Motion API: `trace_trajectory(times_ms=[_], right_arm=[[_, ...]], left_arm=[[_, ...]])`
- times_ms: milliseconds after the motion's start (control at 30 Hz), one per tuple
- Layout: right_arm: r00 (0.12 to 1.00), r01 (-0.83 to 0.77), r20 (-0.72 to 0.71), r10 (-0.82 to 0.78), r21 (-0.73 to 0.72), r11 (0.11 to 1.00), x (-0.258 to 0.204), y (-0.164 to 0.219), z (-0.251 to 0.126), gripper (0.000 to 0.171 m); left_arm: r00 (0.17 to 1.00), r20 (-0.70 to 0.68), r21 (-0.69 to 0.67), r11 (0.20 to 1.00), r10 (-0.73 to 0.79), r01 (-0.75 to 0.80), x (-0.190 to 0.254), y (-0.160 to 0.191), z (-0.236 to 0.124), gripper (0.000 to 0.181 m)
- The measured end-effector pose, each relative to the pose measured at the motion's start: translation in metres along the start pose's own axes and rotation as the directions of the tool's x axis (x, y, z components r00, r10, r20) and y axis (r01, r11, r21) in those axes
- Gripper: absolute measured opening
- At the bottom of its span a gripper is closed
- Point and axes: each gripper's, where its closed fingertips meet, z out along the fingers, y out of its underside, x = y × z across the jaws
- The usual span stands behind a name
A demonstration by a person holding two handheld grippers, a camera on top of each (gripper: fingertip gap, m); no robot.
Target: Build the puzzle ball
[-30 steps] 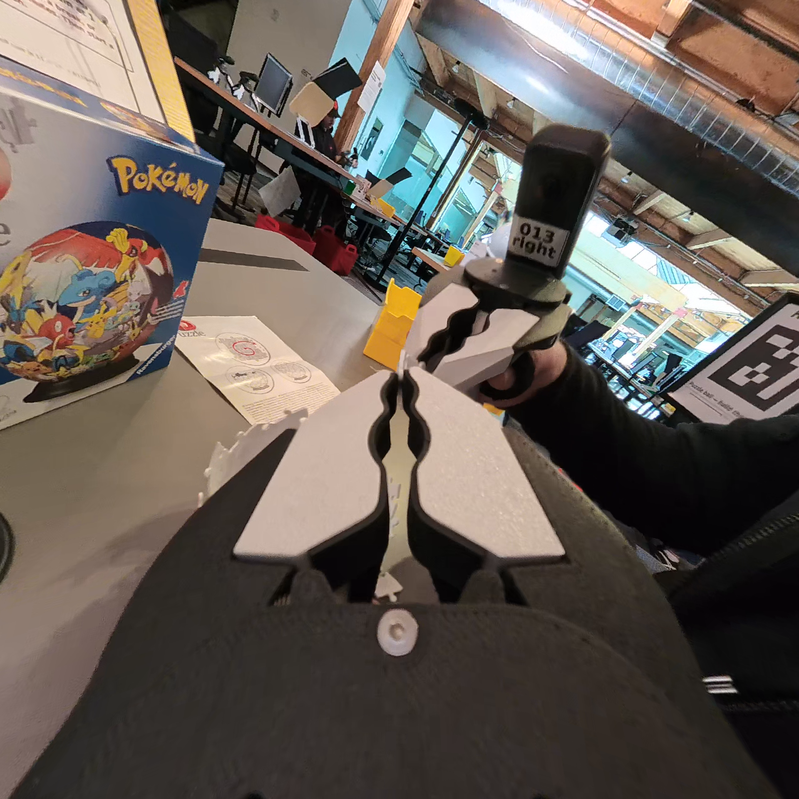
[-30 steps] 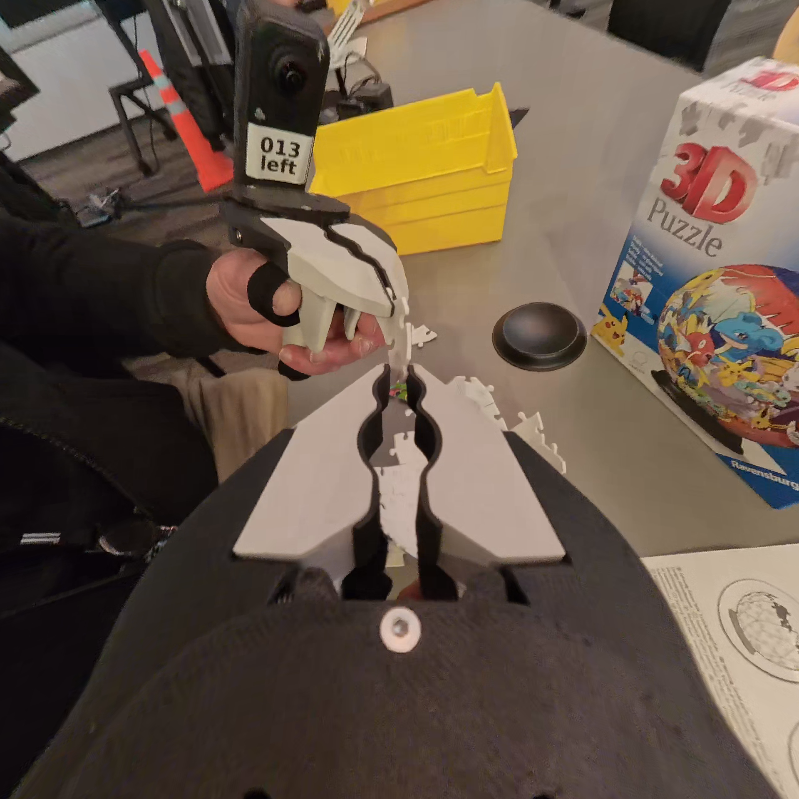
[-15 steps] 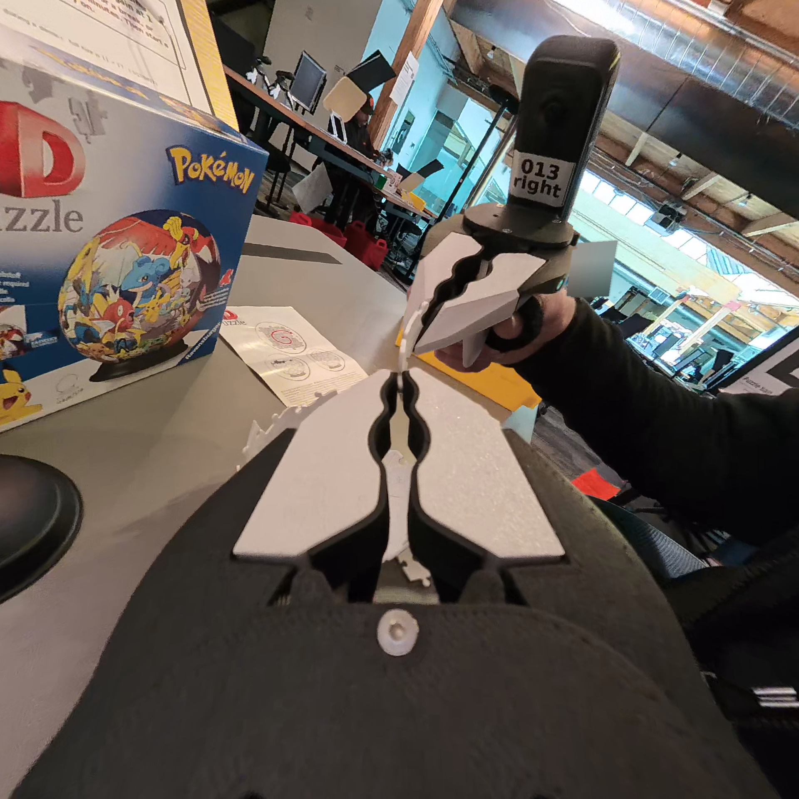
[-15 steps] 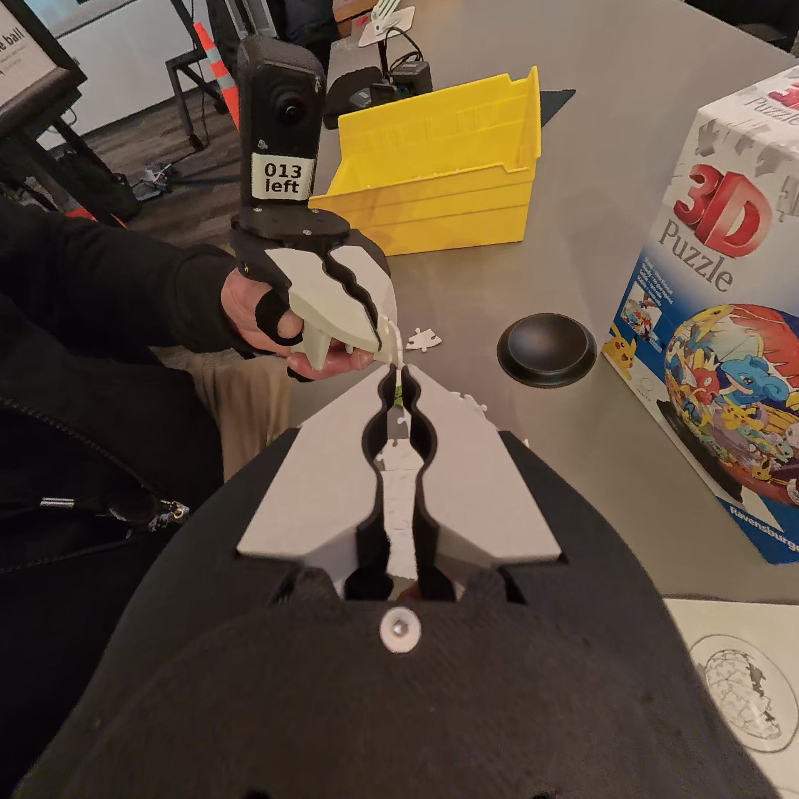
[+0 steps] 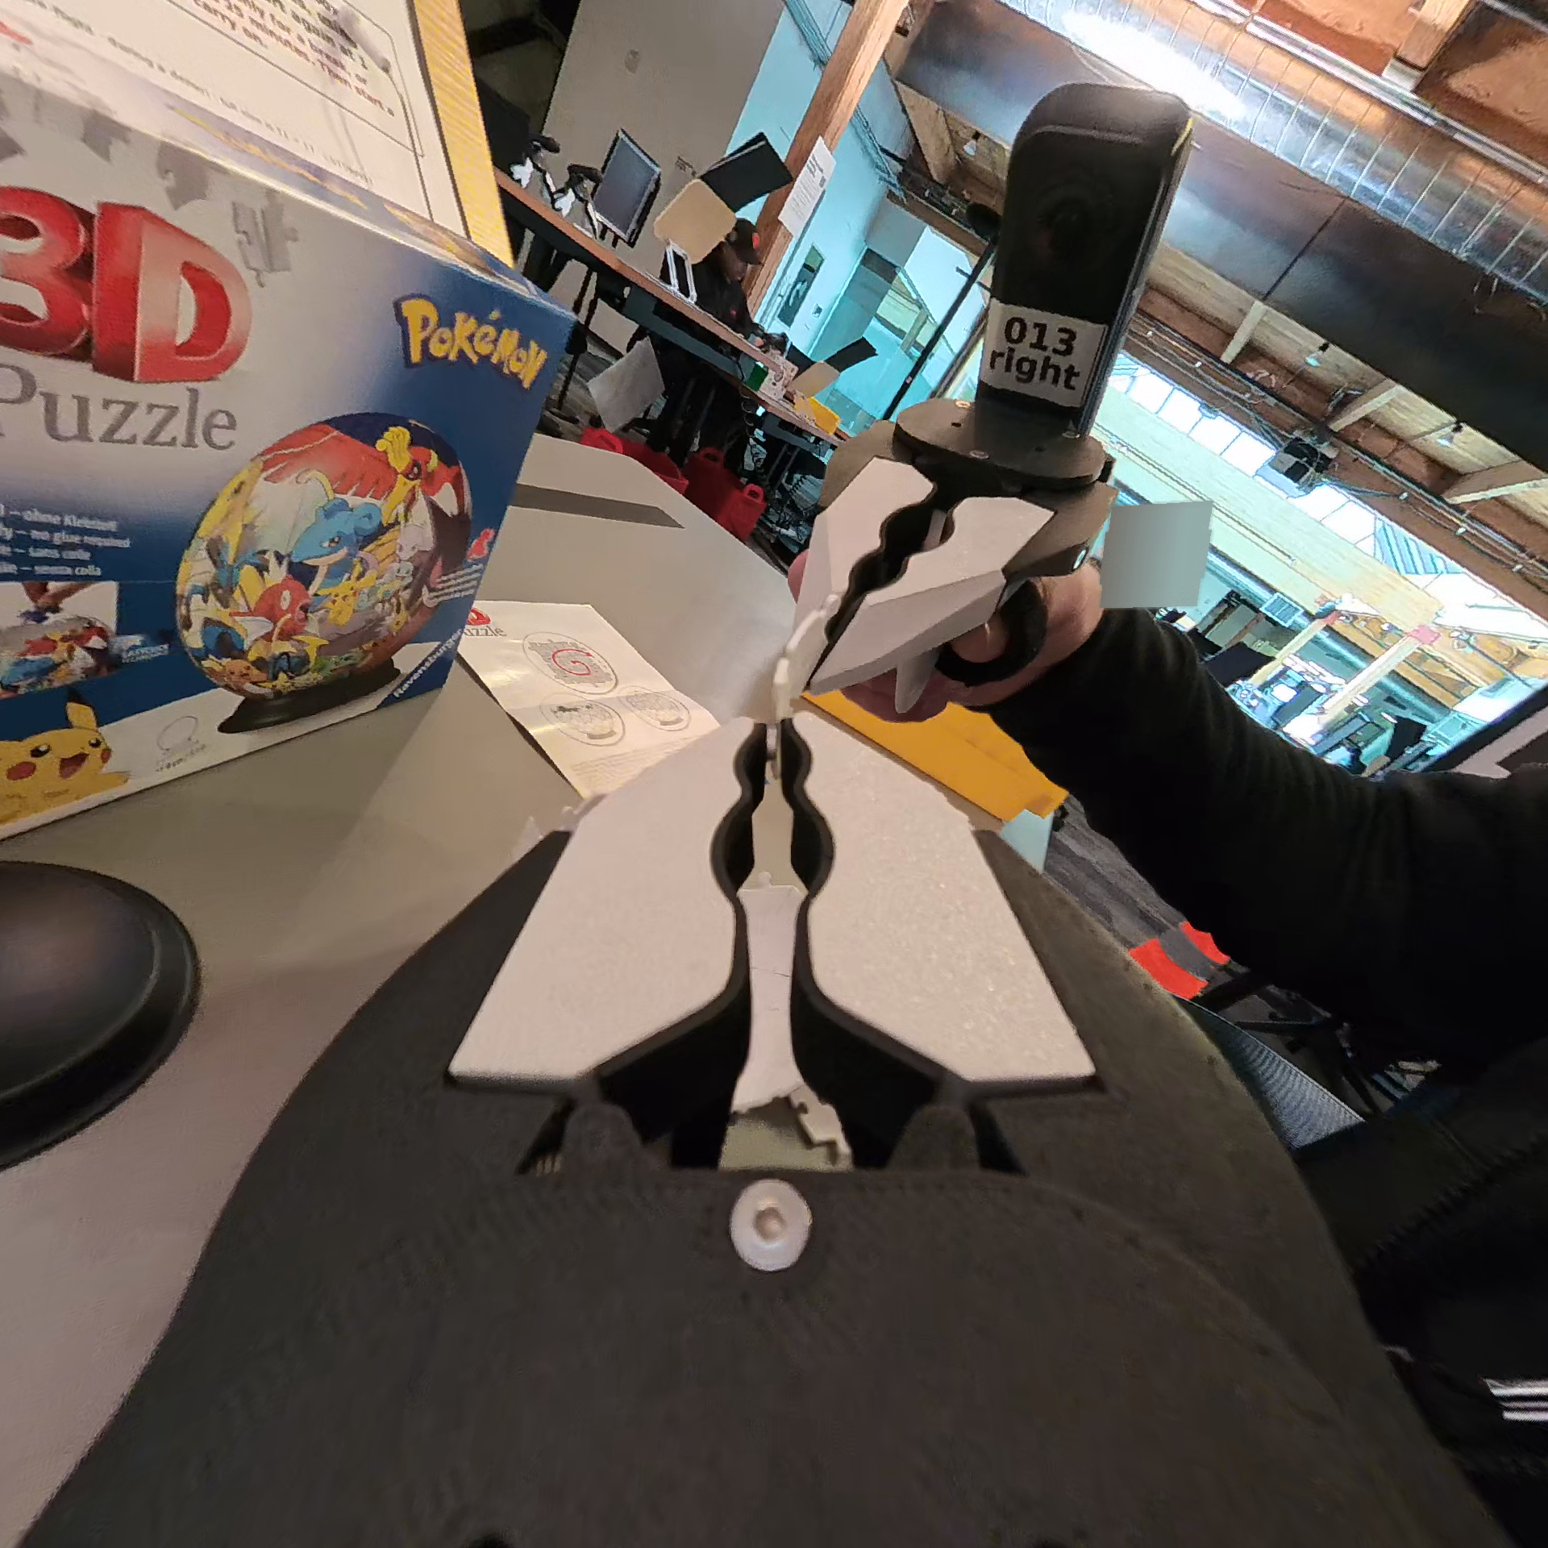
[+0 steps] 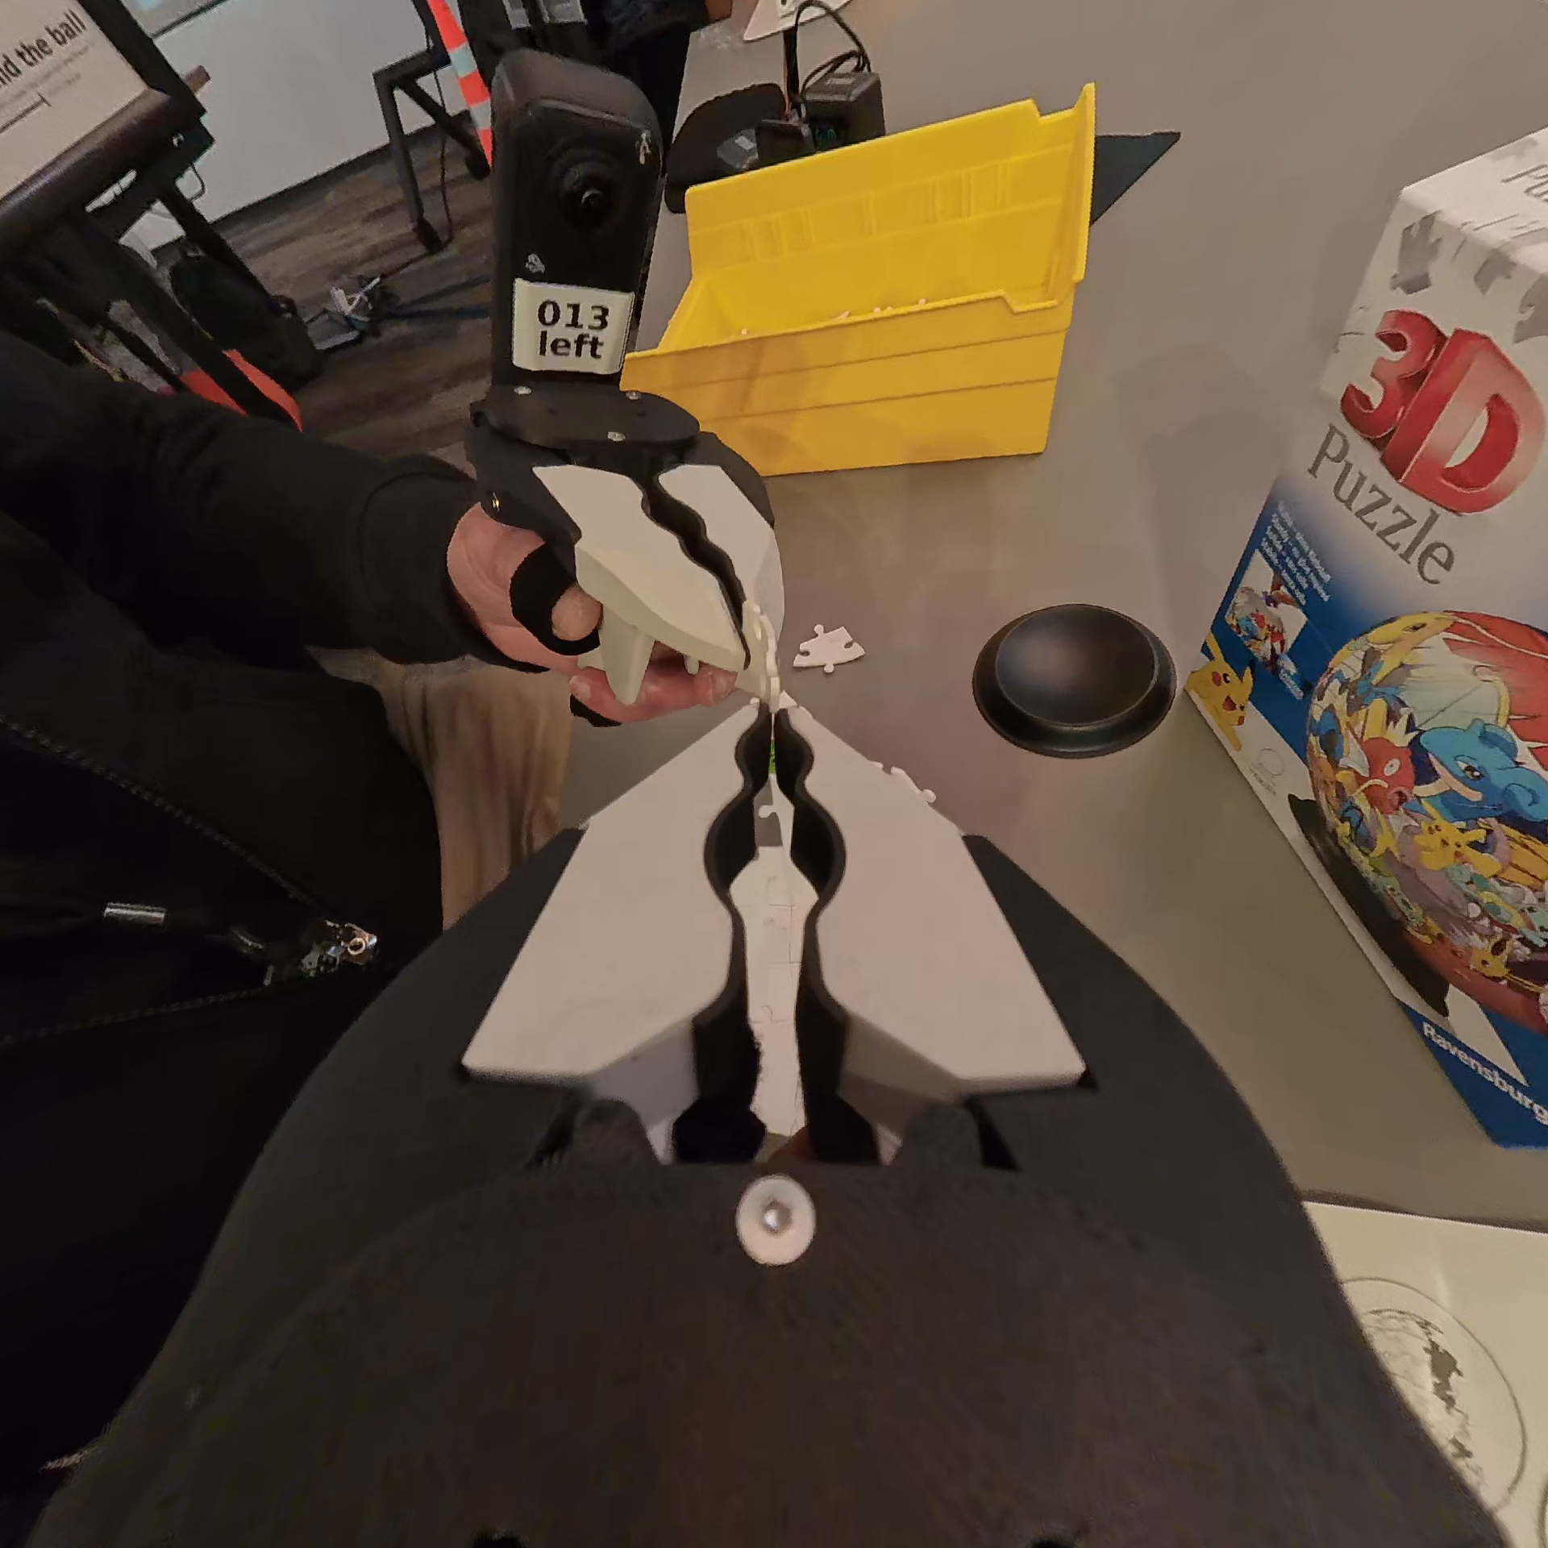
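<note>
- Left tool point(image 5: 775, 737) closed on a white puzzle piece point(image 5: 766, 988) held edge-on between the fingers; piece tip projecting just past the fingertips.
- Right tool point(image 6: 771, 712) likewise clamped on a white puzzle section point(image 6: 775, 988), edge-on, reaching forward to the fingertips.
- Tips of both tools nearly touching in mid-air above the near edge of the grey worktop point(image 6: 1256, 879); edges of the two held pieces meeting or just apart, contact not resolvable.
- Loose white piece point(image 6: 829, 649) flat on the worktop, just beyond the meeting point.
- More white pieces point(image 6: 905, 775) lying beside the right tool's fingers, partly hidden.
- Black round stand point(image 6: 1076, 678) on the worktop, well apart from both tools, near the puzzle box point(image 6: 1424, 628).
- Box upright at the right side; instruction sheet point(image 5: 586, 687) flat beside it.
- Yellow bin point(image 6: 871, 293) farther back, open top, white pieces visible at its rim.
- Bare worktop between stand, bin and tools; open floor past the near edge on the left.
</note>
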Motion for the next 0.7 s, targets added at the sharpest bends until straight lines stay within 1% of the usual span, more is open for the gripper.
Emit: trace_trajectory(times_ms=[133, 233, 300, 367, 400, 467, 567, 700], right_arm=[[1.0, 0.017, -0.003, -0.017, -0.041, 0.999, 0.007, 0.001, -0.003, 0.0], [1.0, 0.029, 0.001, -0.029, -0.118, 0.993, 0.016, 0.007, -0.005, 0.0], [0.999, 0.049, -0.007, -0.052, -0.208, 0.977, 0.025, 0.019, -0.004, 0.0], [0.997, 0.063, -0.012, -0.07, -0.287, 0.956, 0.033, 0.028, -0.002, 0.0], [0.996, 0.076, -0.022, -0.089, -0.335, 0.939, 0.039, 0.035, 0.0, 0.0], [0.995, 0.094, -0.001, -0.104, -0.418, 0.904, 0.043, 0.048, 0.005, 0.0], [0.99, 0.132, 0.026, -0.139, -0.526, 0.84, 0.048, 0.065, 0.012, 0.0], [0.981, 0.178, 0.043, -0.189, -0.591, 0.787, 0.051, 0.072, 0.018, 0.0]], left_arm=[[0.999, 0.025, -0.005, 1.0, 0.02, -0.02, -0.005, -0.005, -0.004, 0.008], [0.993, 0.105, -0.045, 0.998, 0.052, -0.048, -0.02, -0.006, -0.011, 0.022], [0.986, 0.149, -0.119, 0.991, 0.08, -0.062, -0.032, 0.004, -0.015, 0.029], [0.988, 0.15, -0.241, 0.97, 0.026, 0.011, -0.038, 0.026, -0.013, 0.04], [0.986, 0.164, -0.28, 0.96, 0.021, 0.026, -0.042, 0.034, -0.011, 0.044], [0.978, 0.2, -0.345, 0.939, 0.061, 0.012, -0.049, 0.048, -0.01, 0.045], [0.972, 0.214, -0.435, 0.9, 0.093, 0.009, -0.056, 0.068, -0.003, 0.043], [0.965, 0.226, -0.544, 0.839, 0.132, 0.013, -0.066, 0.088, 0.003, 0.034]])
